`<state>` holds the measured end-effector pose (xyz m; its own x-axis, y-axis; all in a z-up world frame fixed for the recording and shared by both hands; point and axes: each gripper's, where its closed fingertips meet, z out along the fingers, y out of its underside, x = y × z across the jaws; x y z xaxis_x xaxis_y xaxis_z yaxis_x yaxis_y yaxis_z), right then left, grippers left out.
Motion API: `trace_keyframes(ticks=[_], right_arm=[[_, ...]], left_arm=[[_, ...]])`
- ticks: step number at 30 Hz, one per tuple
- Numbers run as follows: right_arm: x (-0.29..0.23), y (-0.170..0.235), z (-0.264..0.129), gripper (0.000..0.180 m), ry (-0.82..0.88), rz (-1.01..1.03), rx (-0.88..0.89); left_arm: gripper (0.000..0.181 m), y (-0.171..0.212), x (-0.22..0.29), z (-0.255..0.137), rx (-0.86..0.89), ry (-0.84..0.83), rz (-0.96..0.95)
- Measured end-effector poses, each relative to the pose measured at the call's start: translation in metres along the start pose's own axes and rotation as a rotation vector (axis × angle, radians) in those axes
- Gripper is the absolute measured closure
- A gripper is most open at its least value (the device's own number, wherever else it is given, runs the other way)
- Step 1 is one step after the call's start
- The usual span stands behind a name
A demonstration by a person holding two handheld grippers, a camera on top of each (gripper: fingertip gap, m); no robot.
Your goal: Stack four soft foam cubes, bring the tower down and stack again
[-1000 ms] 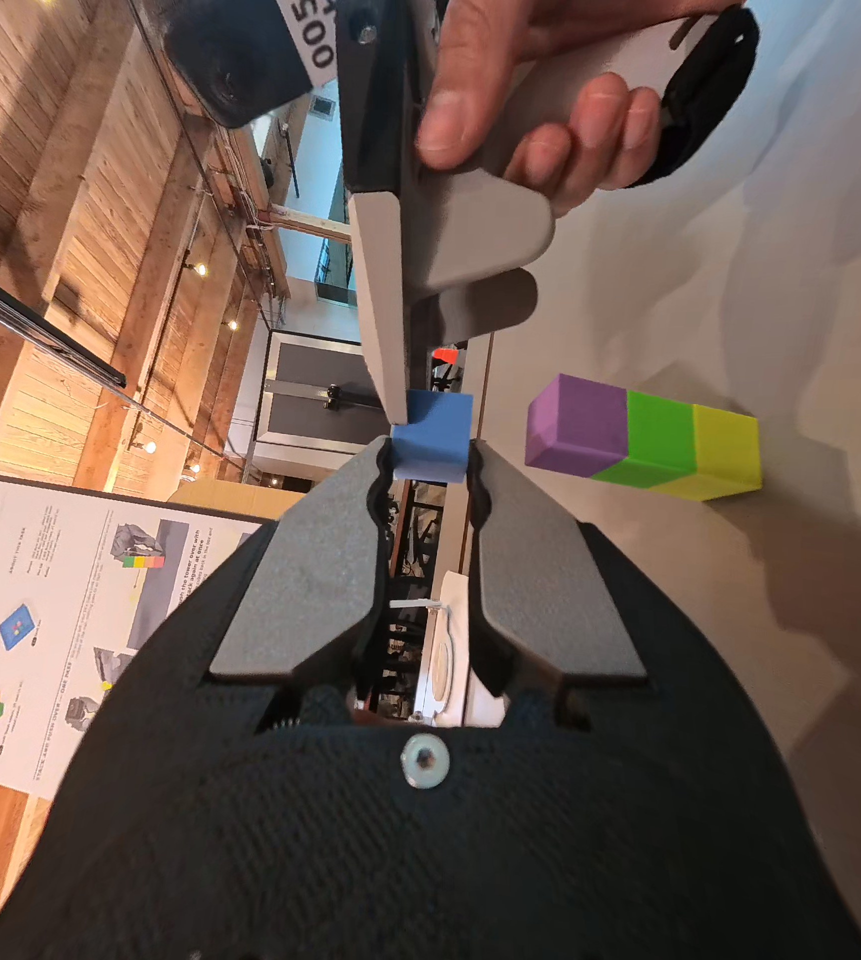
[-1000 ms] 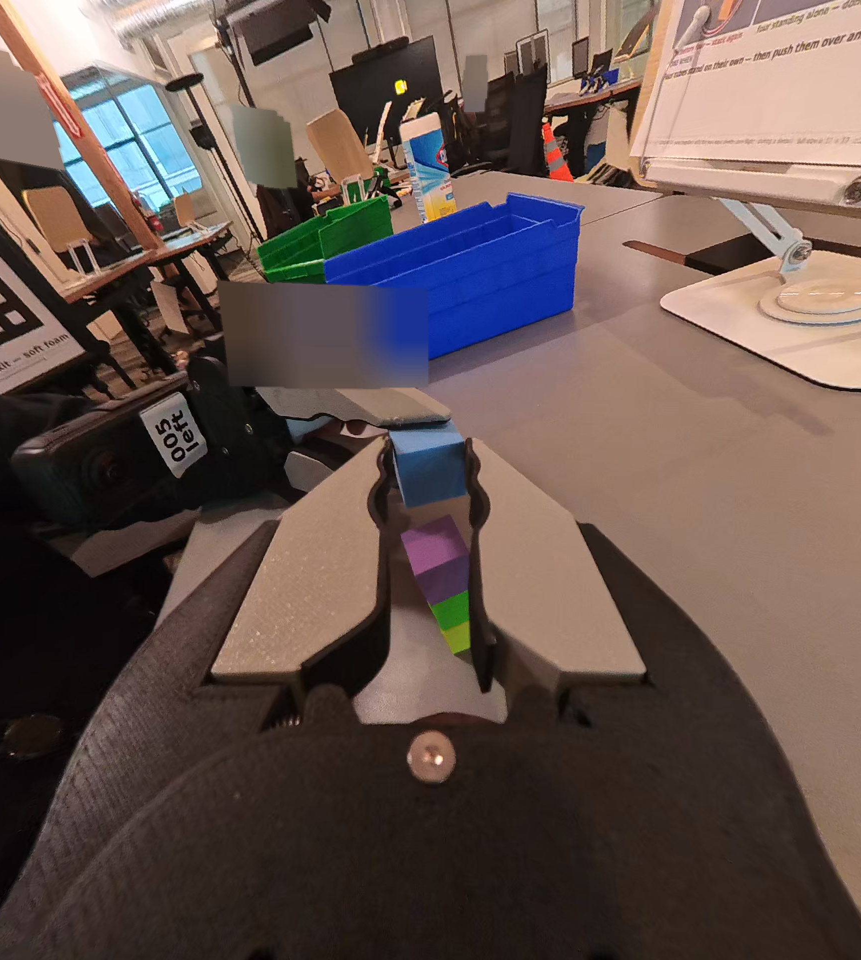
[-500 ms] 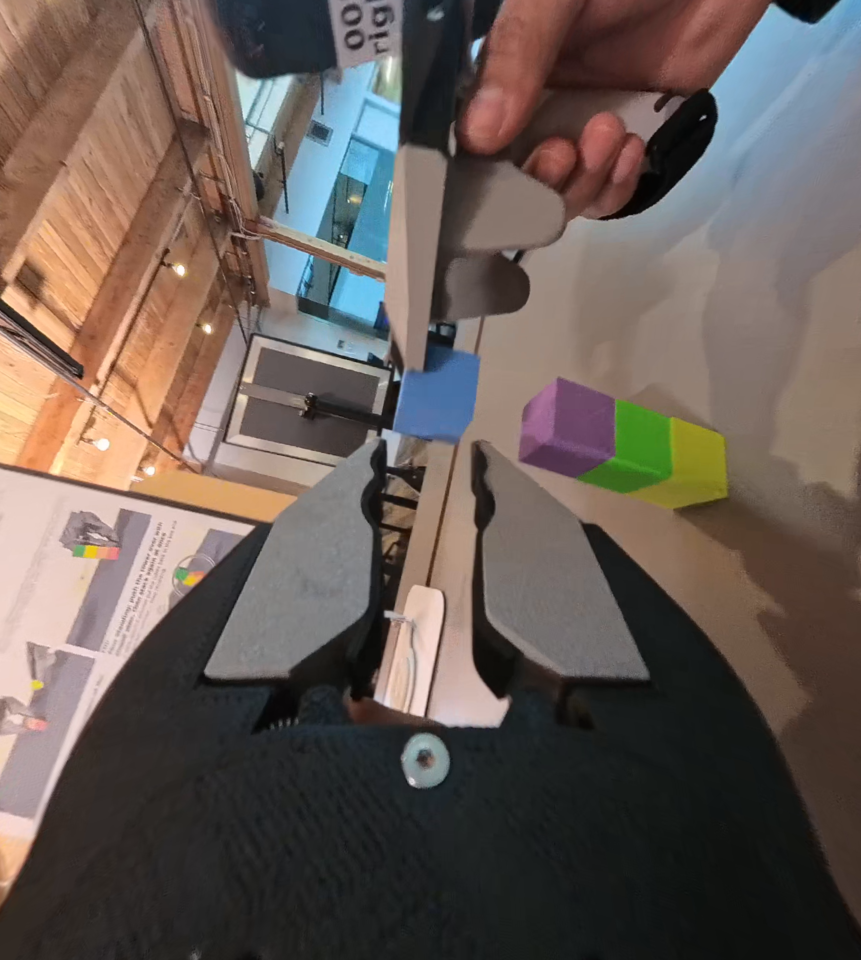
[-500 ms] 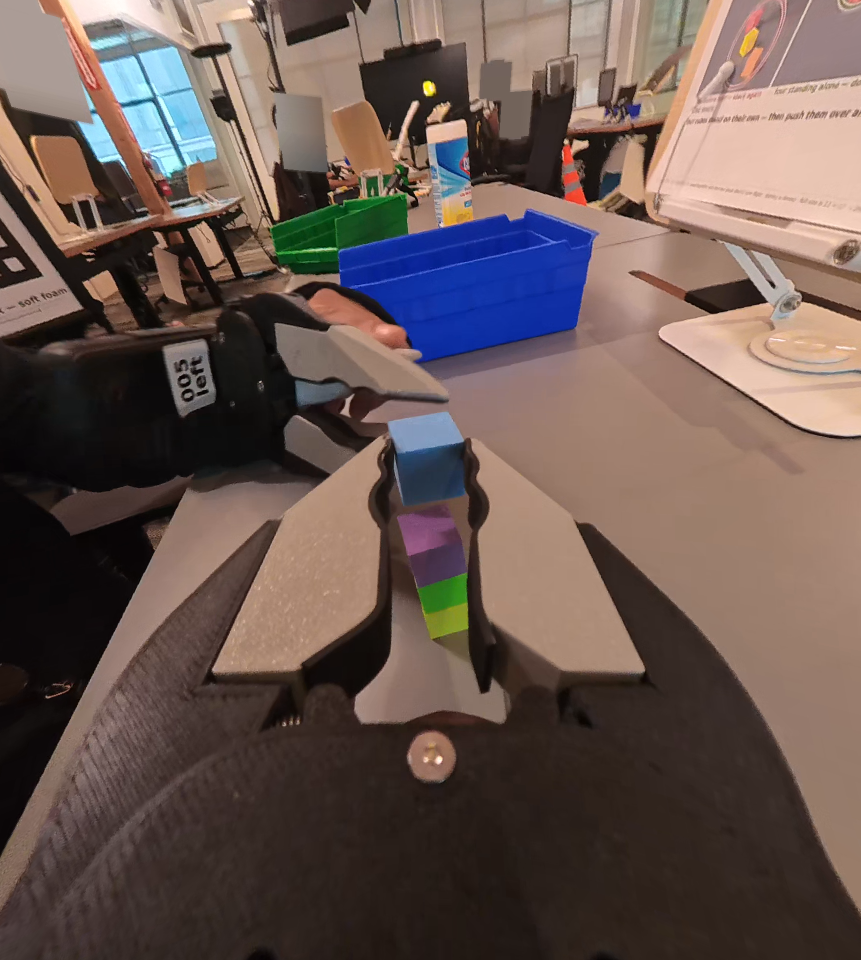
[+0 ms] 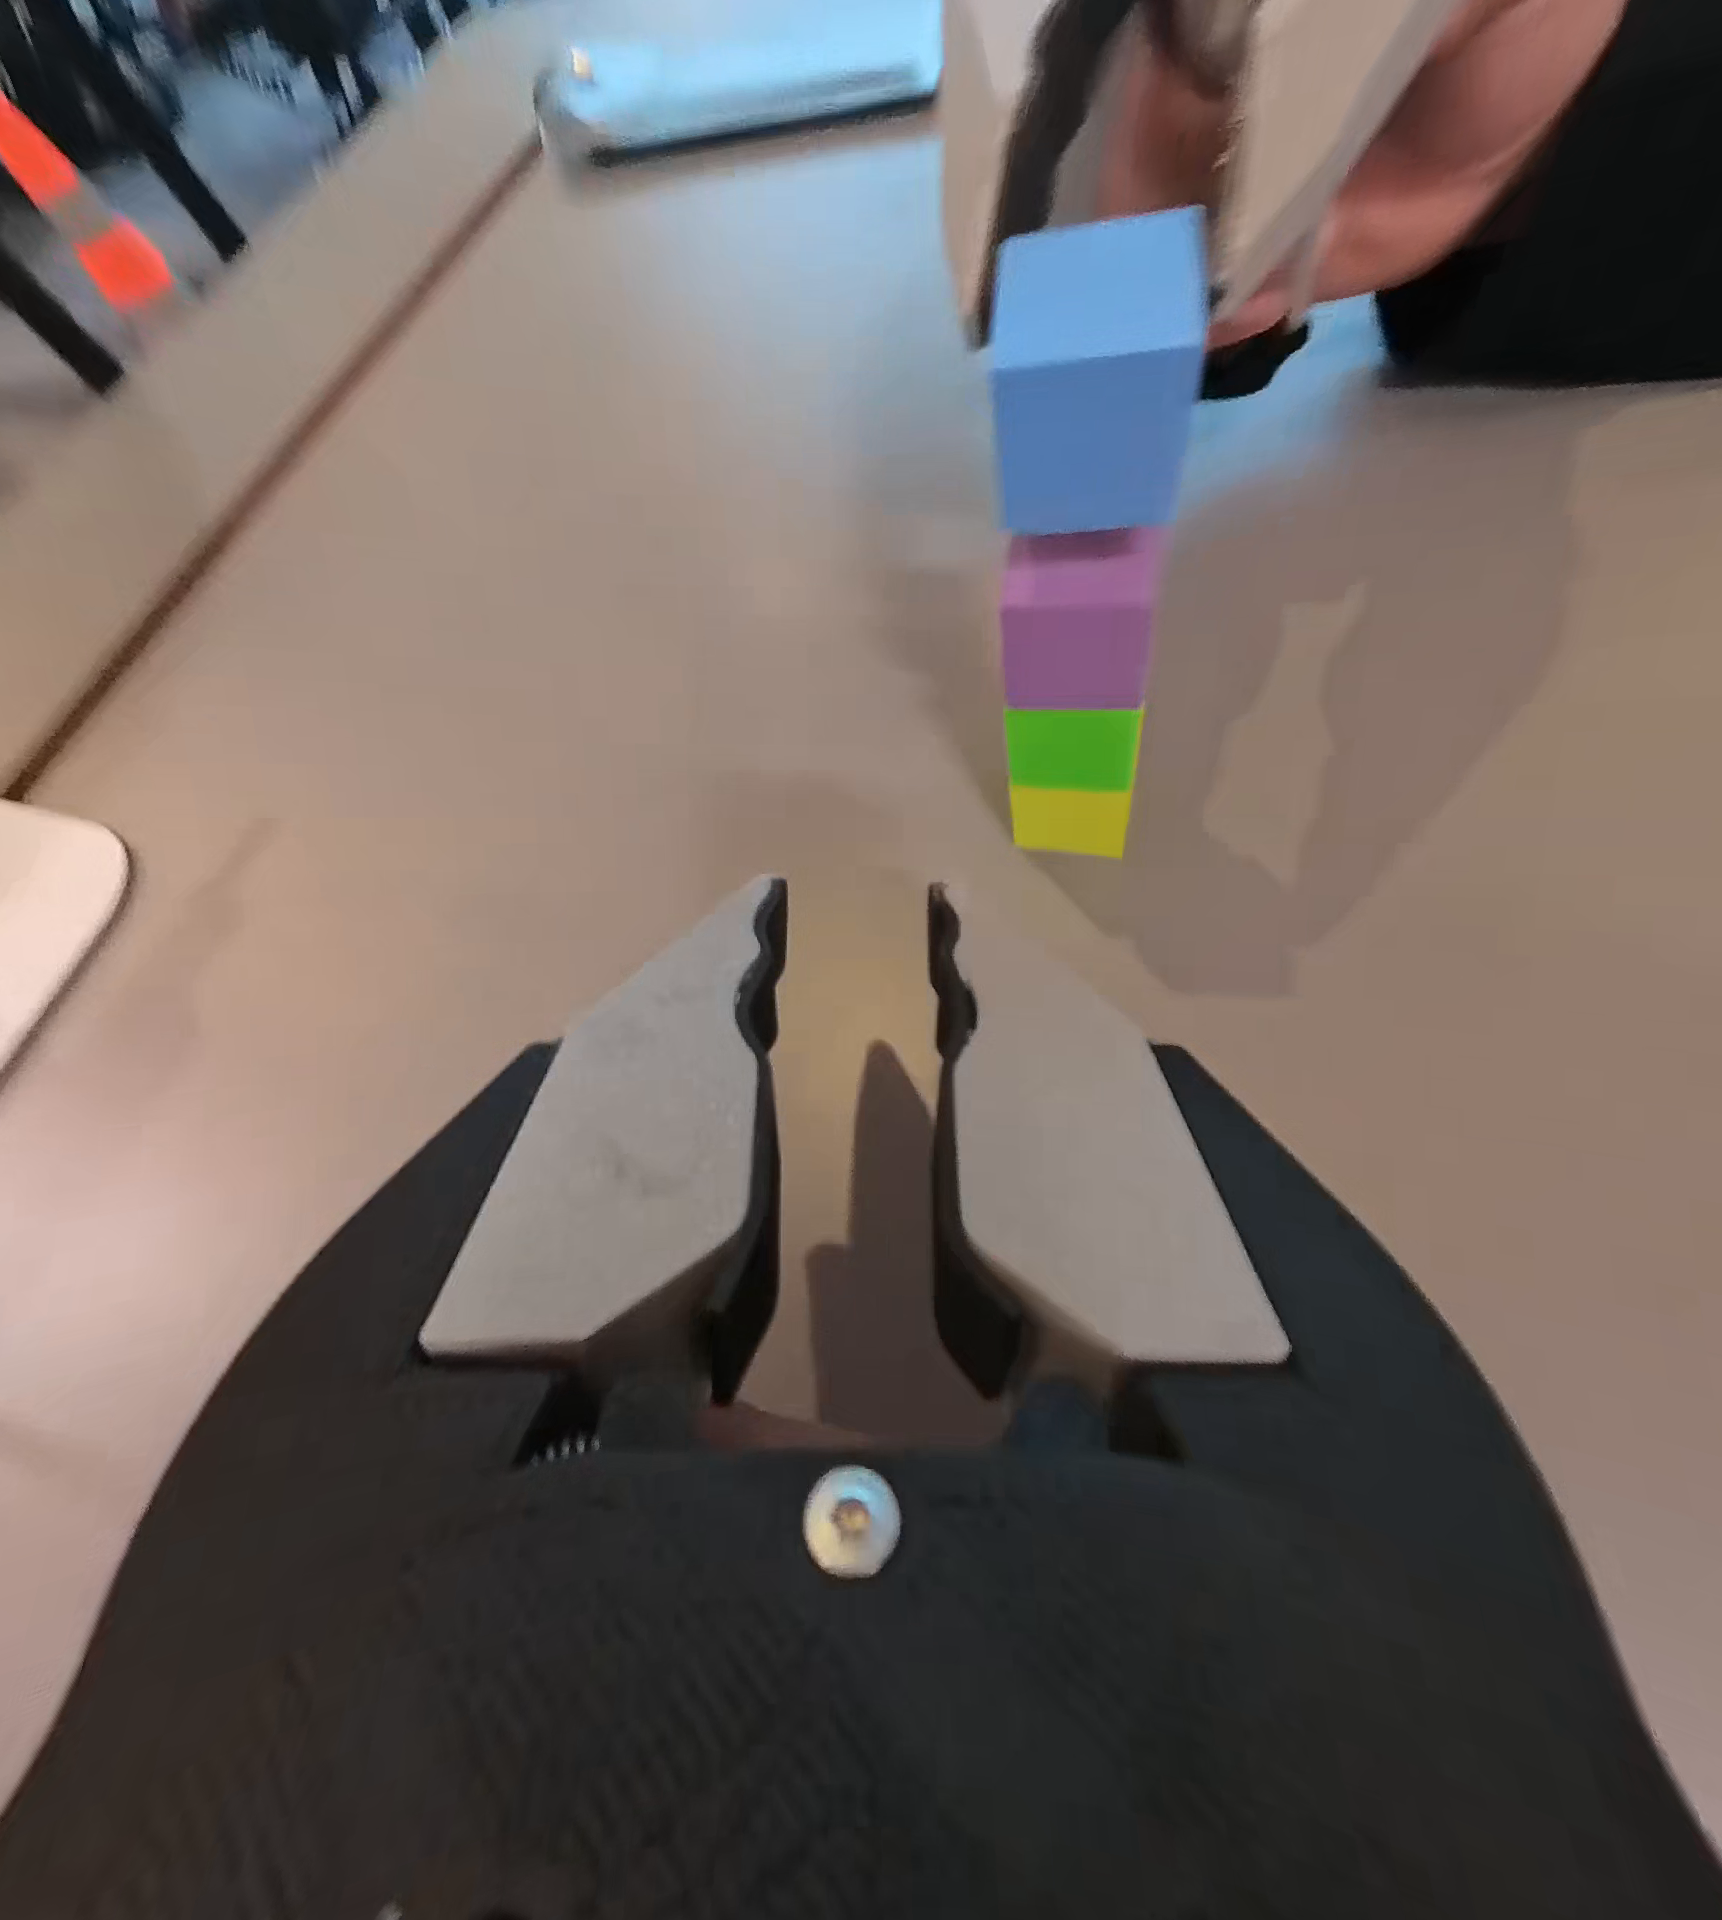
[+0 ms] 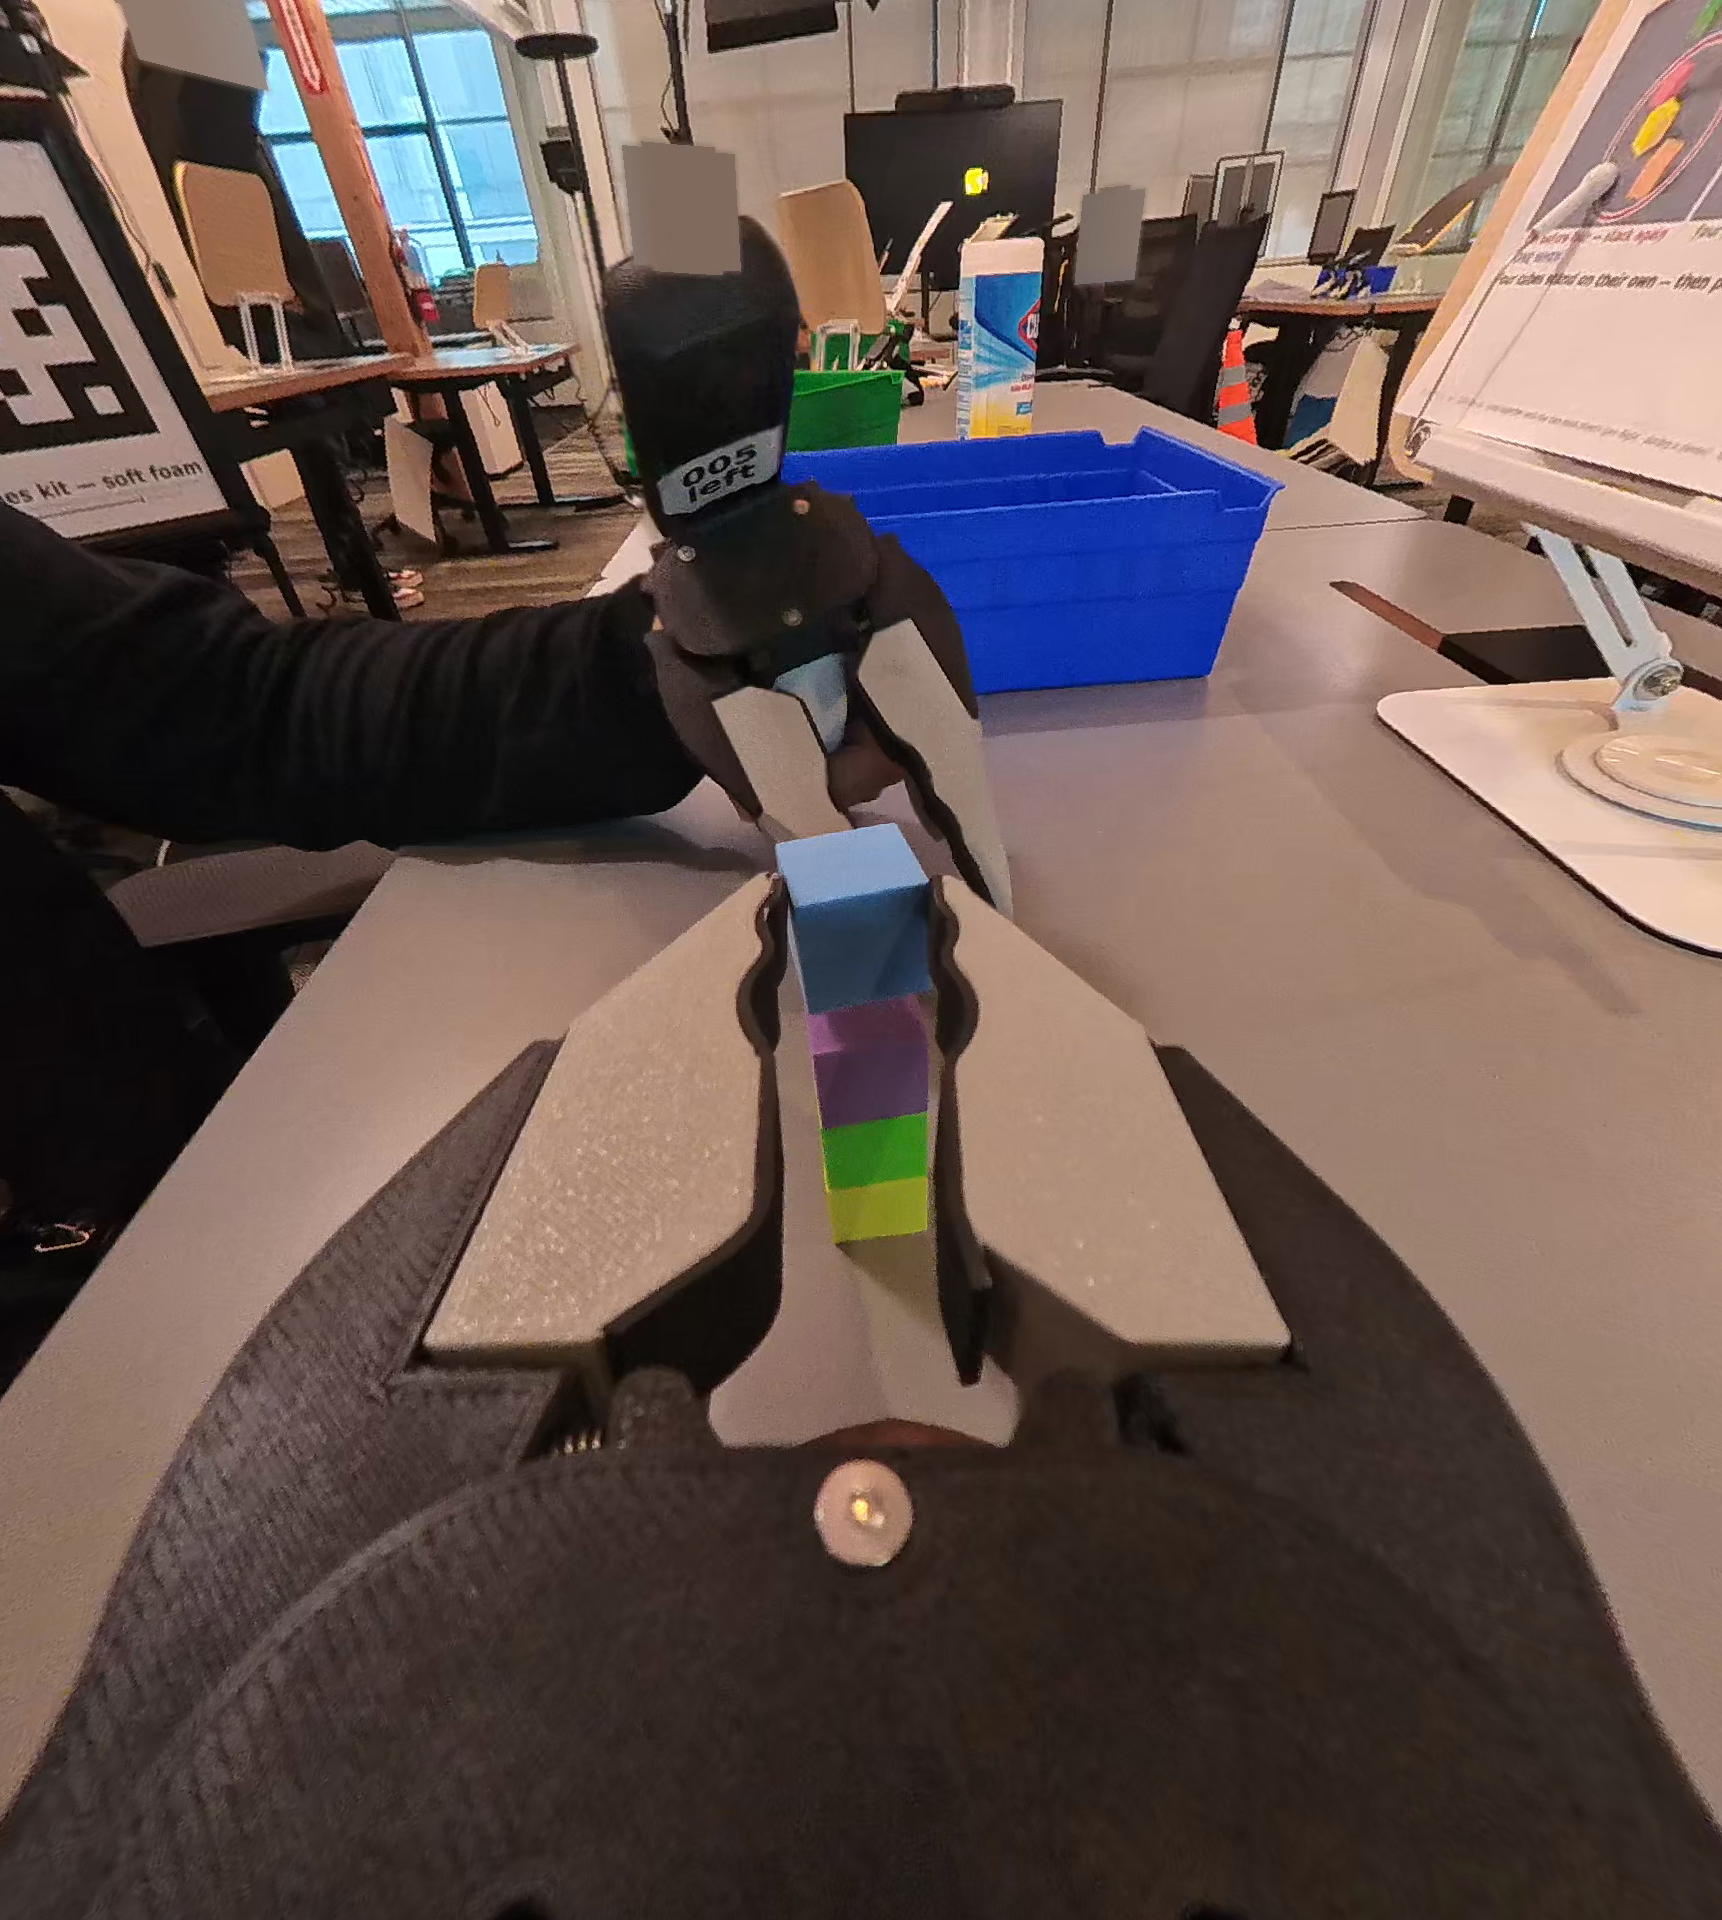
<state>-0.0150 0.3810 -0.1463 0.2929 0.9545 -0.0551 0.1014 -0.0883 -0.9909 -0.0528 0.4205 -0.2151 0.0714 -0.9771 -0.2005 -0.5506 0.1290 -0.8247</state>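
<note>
Plainly the right tool is gripping the blue cube by two opposite side faces near its fingertips, holding it directly over the purple cube. Below that sit the green cube and the yellow cube, the yellow one on the grey table. The left tool stands just beside the tower, its fingers parted with nothing between them.

Being soft foam, these cubes are probably very light and will give under pressure, so a firm squeeze may dent the blue one and make it spring sideways on release. Flat side faces, taken near the middle, look like the safest hold. A tower this light should topple at a slight nudge, so the fingers ought to part cleanly.

Whether the blue cube already rests on the purple one or sits just above it cannot be told: the left wrist view is blurred there, and in the right wrist view the tool's own fingers flank the join. That blur also smears the hand behind the tower. How squarely the lower cubes line up is hard to judge.
</note>
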Motion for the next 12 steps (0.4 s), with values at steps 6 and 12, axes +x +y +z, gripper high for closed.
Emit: trace_keyframes(ticks=[6, 12], right_arm=[[0.001, 0.003, 0.001, 0.155, -0.007, 0.003, -0.009], [0.001, 0.007, 0.004, 0.156, -0.001, -0.003, -0.028]], left_arm=[[0.153, 0.008, 0.002, 0.005, -0.036, 0.031, -0.057], [0.151, 0.023, 0.007, 0.01, -0.085, 0.075, -0.057]])
